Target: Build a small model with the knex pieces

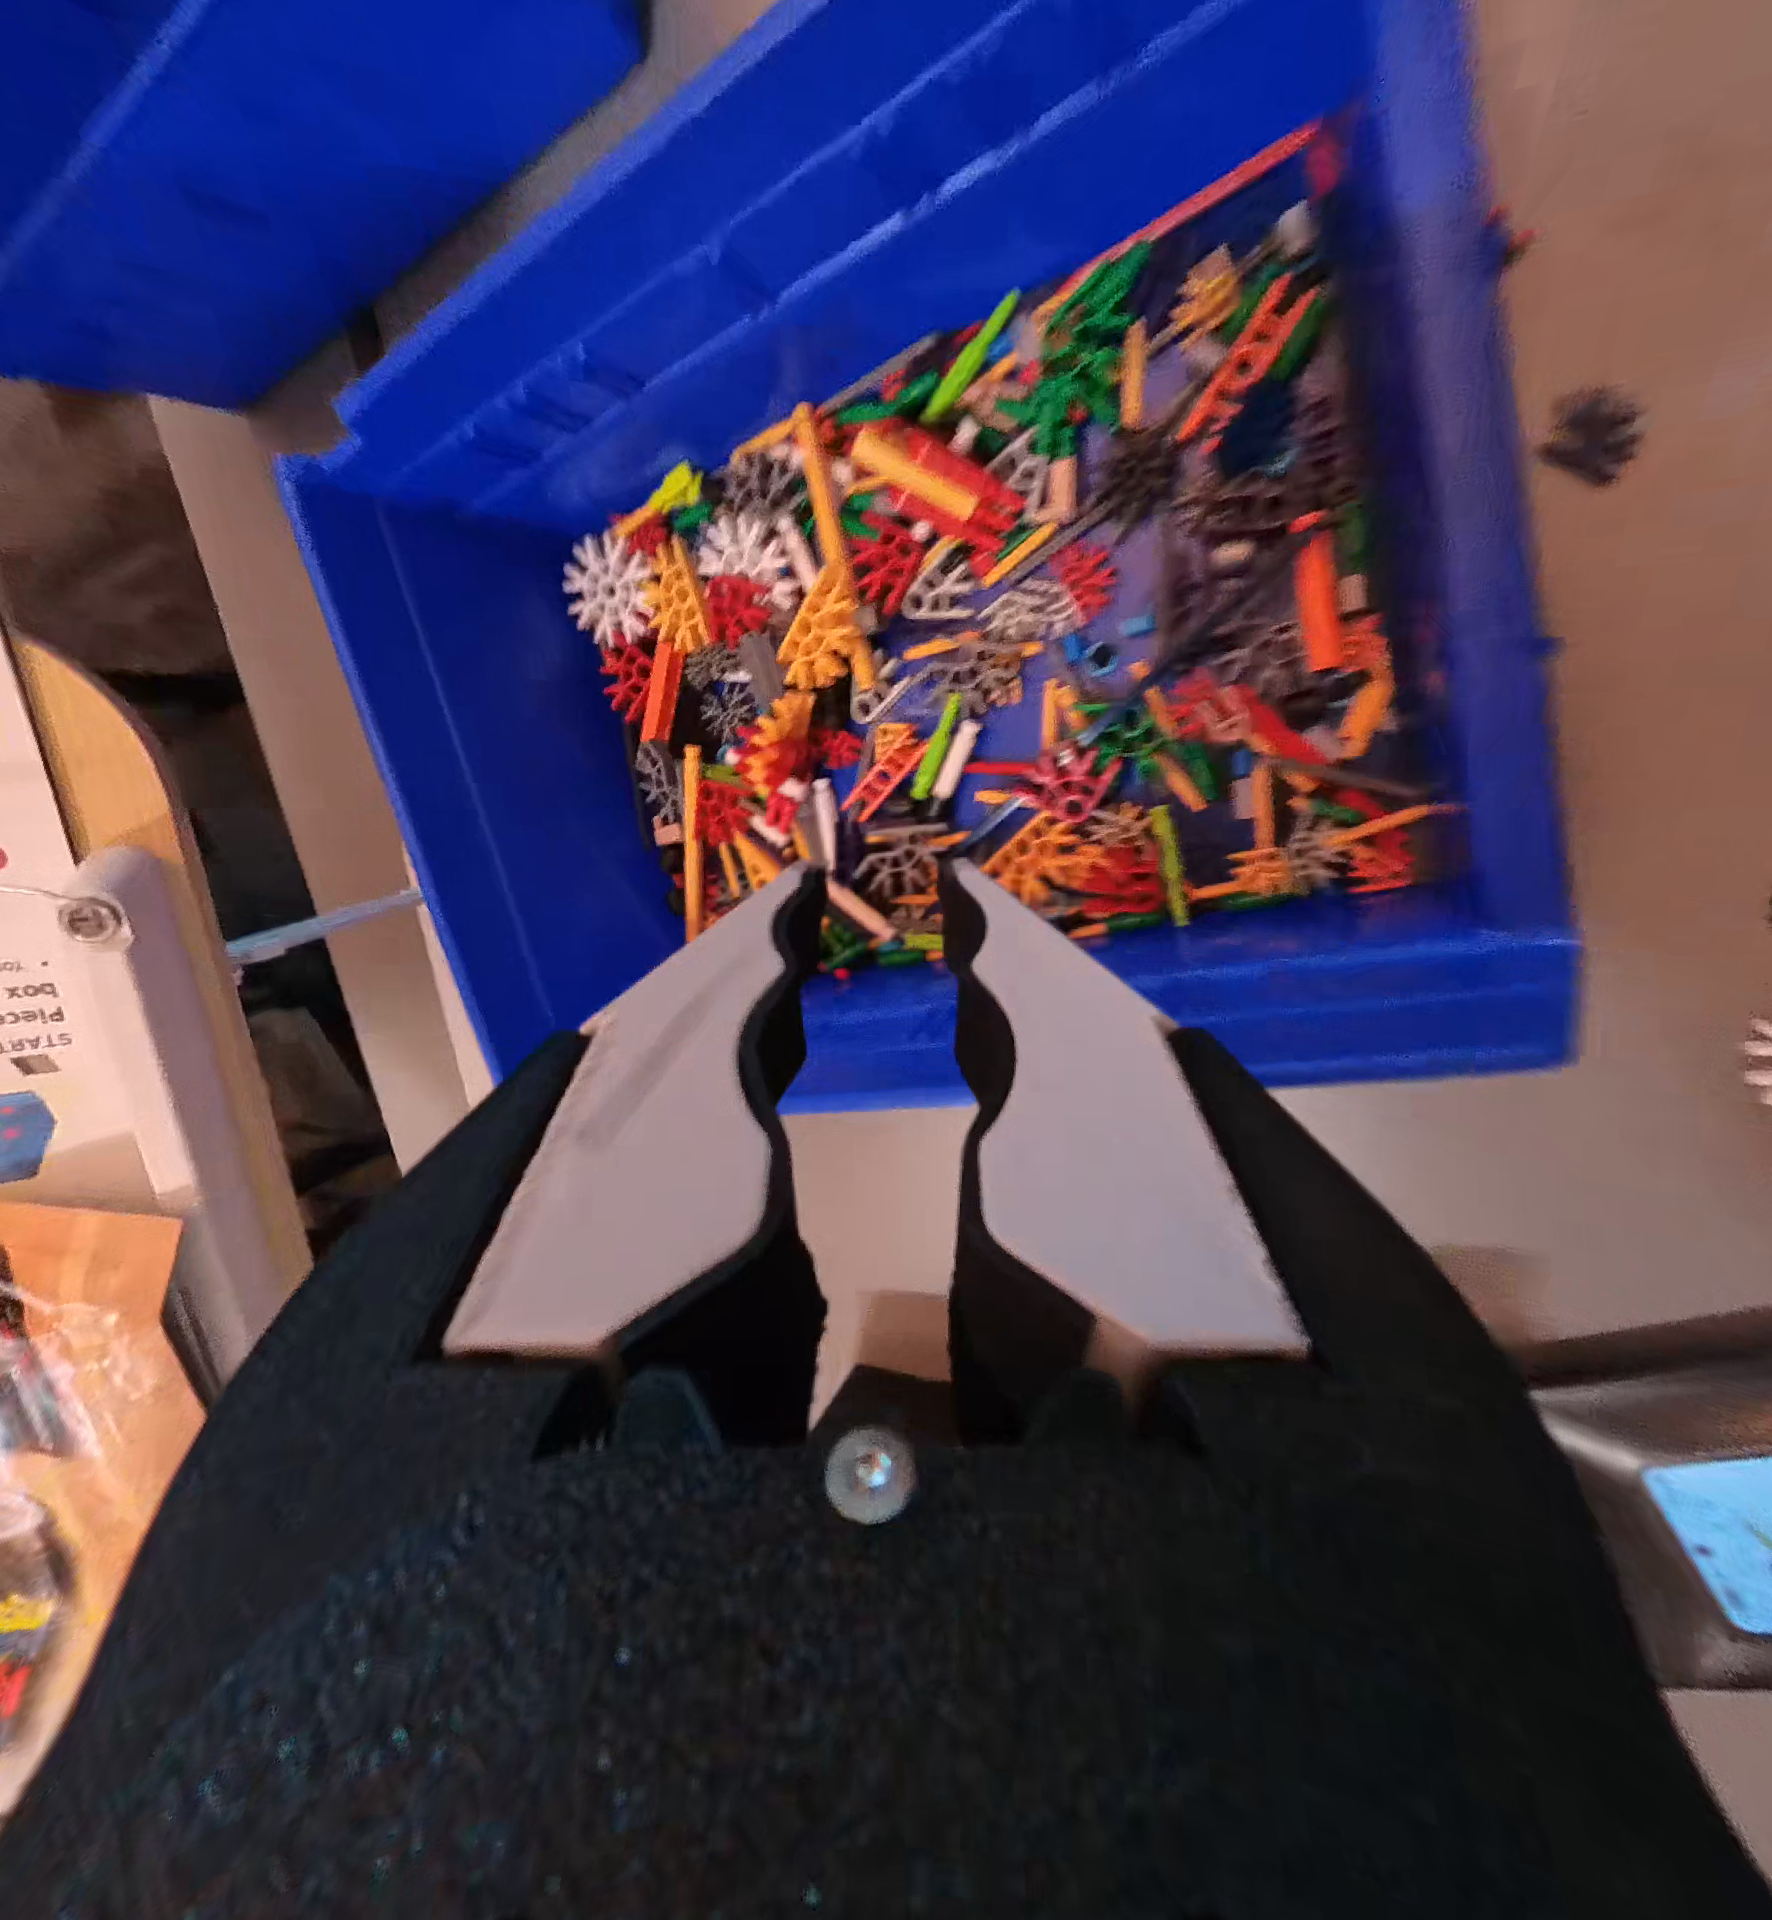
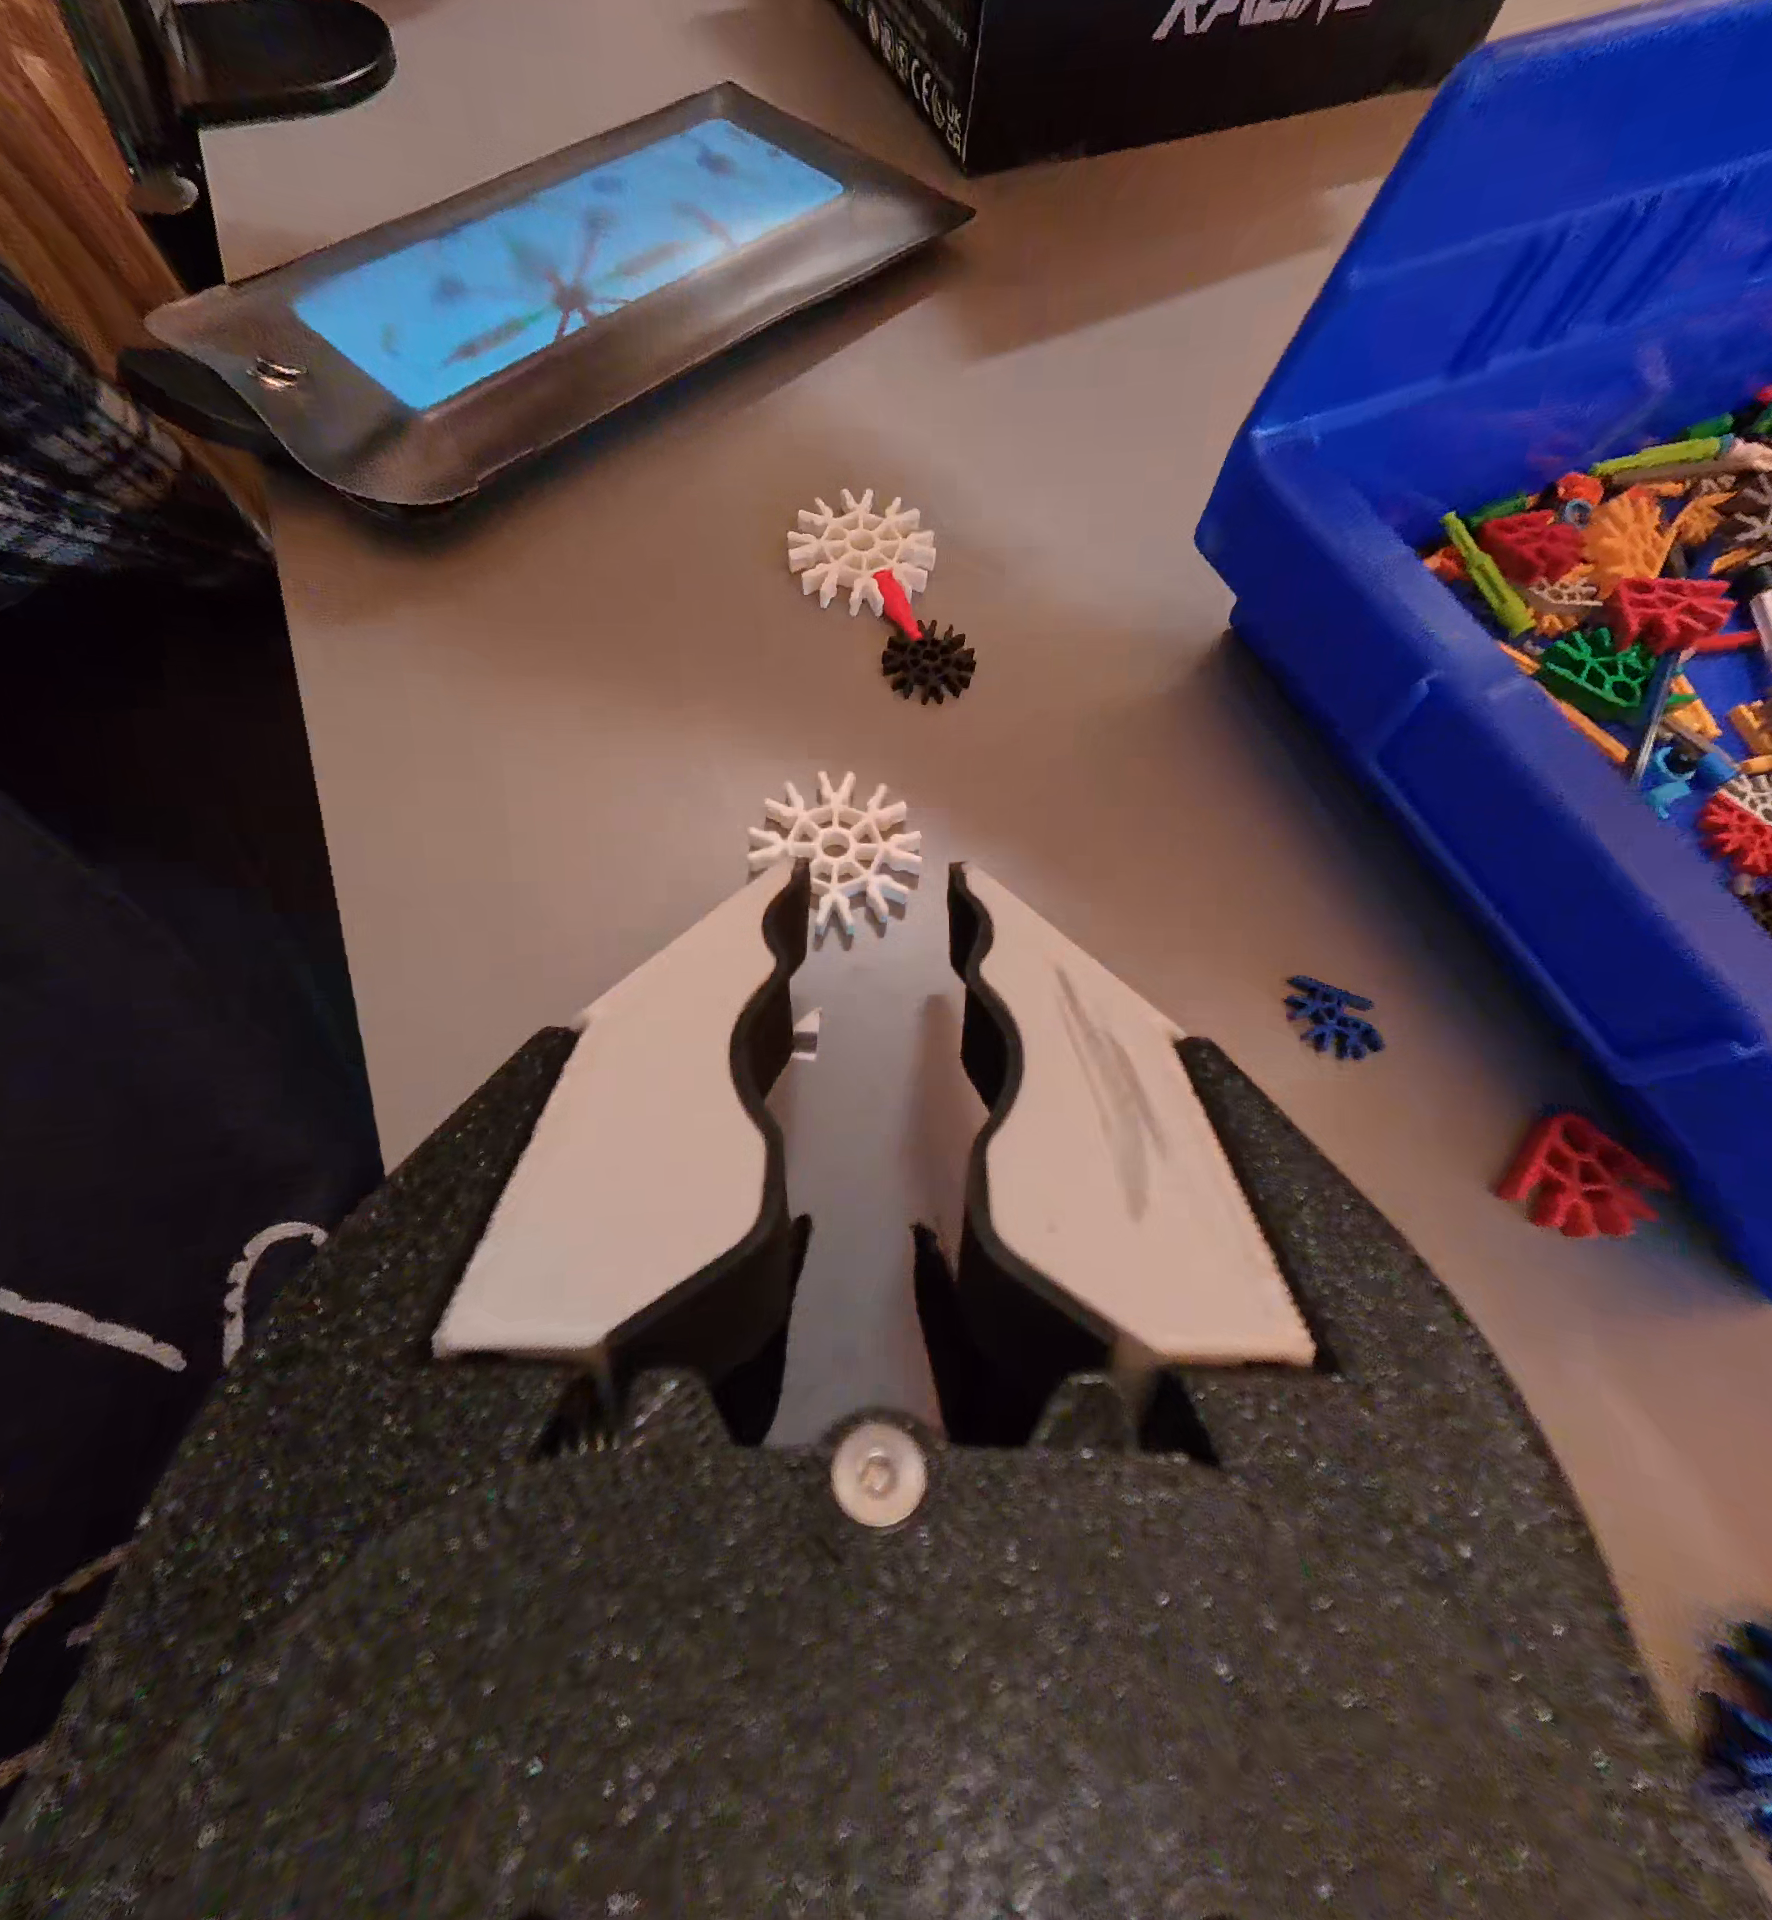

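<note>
My left gripper (image 1: 880,883) is open and empty, its tips over the near edge of a blue bin (image 1: 1225,1023) heaped with colourful construction-toy rods and connectors (image 1: 965,665). My right gripper (image 2: 877,878) is open above the table. A white snowflake connector (image 2: 835,847) lies flat just ahead of its tips, partly between them and close to the left fingertip (image 2: 788,904). Farther ahead, a second white snowflake connector (image 2: 861,545) is joined by a short red rod (image 2: 897,603) to a small black connector (image 2: 929,660).
The blue bin (image 2: 1381,623) stands at the right in the right wrist view. A blue connector (image 2: 1334,1016) and a red connector (image 2: 1578,1174) lie beside it. A phone in a clear pouch (image 2: 570,281) and a black box (image 2: 1173,73) lie behind. A second blue bin (image 1: 238,156) stands at upper left. There is about 25 cm between the tips of the two grippers. The small black connector (image 2: 929,660) lies around 8 cm away from my right fingertips. The short red rod (image 2: 897,603) lies some 9 cm from my right tips, 20 cm from my left tips.
</note>
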Demonstrator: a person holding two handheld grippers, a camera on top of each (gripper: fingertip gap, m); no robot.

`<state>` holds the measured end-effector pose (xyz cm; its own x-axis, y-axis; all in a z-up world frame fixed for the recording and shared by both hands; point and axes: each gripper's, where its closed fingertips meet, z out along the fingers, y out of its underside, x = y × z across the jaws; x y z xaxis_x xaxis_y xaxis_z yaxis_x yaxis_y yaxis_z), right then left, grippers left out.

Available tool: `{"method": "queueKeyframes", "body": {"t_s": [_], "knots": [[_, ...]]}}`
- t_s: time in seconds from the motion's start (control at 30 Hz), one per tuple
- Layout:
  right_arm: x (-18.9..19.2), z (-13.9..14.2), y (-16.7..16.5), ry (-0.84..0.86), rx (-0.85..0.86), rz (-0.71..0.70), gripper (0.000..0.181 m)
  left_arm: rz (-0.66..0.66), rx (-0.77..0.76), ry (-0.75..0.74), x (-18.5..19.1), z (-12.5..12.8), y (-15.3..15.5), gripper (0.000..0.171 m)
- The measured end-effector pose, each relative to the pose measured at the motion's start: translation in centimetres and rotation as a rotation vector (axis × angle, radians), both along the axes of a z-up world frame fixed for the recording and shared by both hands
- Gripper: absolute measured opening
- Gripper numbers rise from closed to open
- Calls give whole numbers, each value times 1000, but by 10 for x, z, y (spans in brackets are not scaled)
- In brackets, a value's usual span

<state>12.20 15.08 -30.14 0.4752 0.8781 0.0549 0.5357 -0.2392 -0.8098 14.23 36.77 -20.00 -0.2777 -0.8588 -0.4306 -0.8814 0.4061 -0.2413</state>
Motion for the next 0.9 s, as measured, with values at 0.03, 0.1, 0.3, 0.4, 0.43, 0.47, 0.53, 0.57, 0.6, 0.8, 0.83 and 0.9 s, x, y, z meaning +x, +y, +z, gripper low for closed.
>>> {"method": "queueKeyframes", "body": {"t_s": [0.03,0.1,0.3,0.4,0.43,0.47,0.53,0.57,0.6,0.8,0.83,0.9], "knots": [[1,-1,0,7,-8,-2,26,19,-14,39,2,-6,12,22],[1,3,0,37,-8,0,26,42,-6,76,7,-13,35,24],[2,5,-1,72,-41,14,26,8,-82,102,30,-23,47,32],[1,3,-2,65,-48,20,26,-33,-121,129,42,-34,39,44],[1,3,-2,64,-52,22,26,-50,-134,133,47,-38,37,46],[1,2,-2,64,-56,26,26,-56,-147,142,50,-43,35,49],[1,3,-2,71,-58,26,26,-77,-163,161,57,-54,34,51],[1,3,-2,74,-59,25,26,-85,-168,167,61,-59,33,51],[1,4,-2,76,-59,25,26,-97,-184,179,64,-65,31,49],[1,4,-3,80,-63,25,25,-156,-232,234,77,-97,20,38],[1,4,-3,81,-63,26,25,-155,-214,256,76,-101,24,34],[1,5,-3,83,-64,26,25,-132,-140,298,73,-110,38,24]]}}
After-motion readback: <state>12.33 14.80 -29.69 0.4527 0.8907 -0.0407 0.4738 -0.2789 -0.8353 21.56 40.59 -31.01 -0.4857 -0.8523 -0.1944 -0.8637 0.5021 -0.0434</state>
